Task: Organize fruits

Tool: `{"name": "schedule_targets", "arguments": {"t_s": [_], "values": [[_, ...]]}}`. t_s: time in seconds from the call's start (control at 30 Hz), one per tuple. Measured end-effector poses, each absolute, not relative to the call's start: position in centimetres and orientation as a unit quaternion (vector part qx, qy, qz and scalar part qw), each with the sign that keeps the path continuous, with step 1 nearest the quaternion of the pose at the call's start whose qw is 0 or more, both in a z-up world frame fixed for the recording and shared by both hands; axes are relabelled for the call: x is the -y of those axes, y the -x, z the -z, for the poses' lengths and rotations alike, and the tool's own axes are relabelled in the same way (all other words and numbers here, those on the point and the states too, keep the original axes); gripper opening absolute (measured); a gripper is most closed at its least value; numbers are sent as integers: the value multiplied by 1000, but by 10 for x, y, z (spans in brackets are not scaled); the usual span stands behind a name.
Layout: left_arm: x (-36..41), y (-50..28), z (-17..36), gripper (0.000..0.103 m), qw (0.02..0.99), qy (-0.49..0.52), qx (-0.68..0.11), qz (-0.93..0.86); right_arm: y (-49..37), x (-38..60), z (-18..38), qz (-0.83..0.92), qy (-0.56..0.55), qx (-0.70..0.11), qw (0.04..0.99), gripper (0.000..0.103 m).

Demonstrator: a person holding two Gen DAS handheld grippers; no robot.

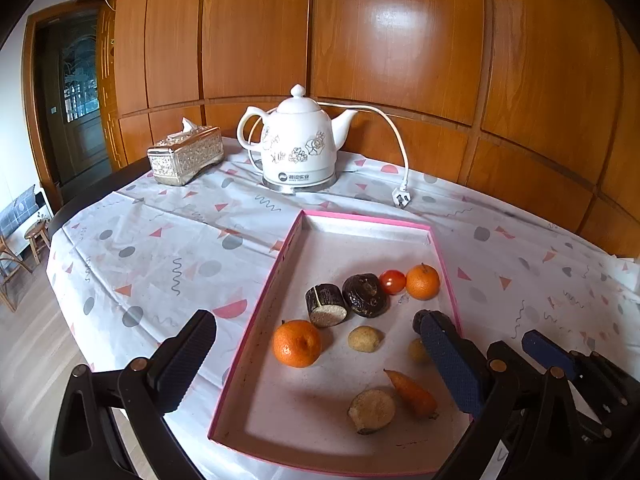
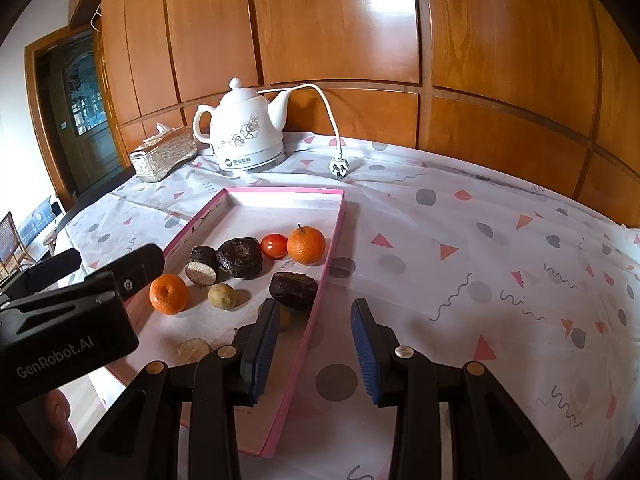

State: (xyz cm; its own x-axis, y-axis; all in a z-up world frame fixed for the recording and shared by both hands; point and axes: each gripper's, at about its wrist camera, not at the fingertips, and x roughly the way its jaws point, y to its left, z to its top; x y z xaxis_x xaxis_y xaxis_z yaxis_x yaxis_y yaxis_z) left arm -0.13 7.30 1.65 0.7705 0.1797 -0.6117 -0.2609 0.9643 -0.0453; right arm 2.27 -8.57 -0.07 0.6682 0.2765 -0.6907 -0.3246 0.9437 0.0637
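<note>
A shallow pink-rimmed tray (image 1: pixel 276 264) (image 2: pixel 332 248) lies on the tablecloth and holds two oranges (image 1: pixel 297 343) (image 1: pixel 422 281), a red tomato (image 1: pixel 392 281), a cut dark cane piece (image 1: pixel 326 305), dark lumpy fruits (image 1: pixel 365 294) (image 2: pixel 293 290), small tan fruits (image 1: pixel 363 338) and a carrot (image 1: pixel 414 394). My left gripper (image 1: pixel 320 356) is open above the tray's near part, its jaws wide apart. My right gripper (image 2: pixel 316 344) is open and empty, its jaws astride the tray's right rim. It also shows in the left wrist view (image 1: pixel 496 356).
A white ceramic kettle (image 1: pixel 298 144) (image 2: pixel 244 132) stands behind the tray, its cord and plug (image 1: pixel 402 196) (image 2: pixel 338 166) lying on the cloth. A silver tissue box (image 1: pixel 185 155) (image 2: pixel 162 156) sits at the back left. Wooden wall panels stand behind the table.
</note>
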Motion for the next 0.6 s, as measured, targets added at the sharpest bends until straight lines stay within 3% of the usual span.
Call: {"name": "schedule_targets", "arguments": {"t_s": [0.6], "values": [[-74,6,-21,103,942,63,-306,-123,-19,86,1,-167,37,-375,911,37]]}}
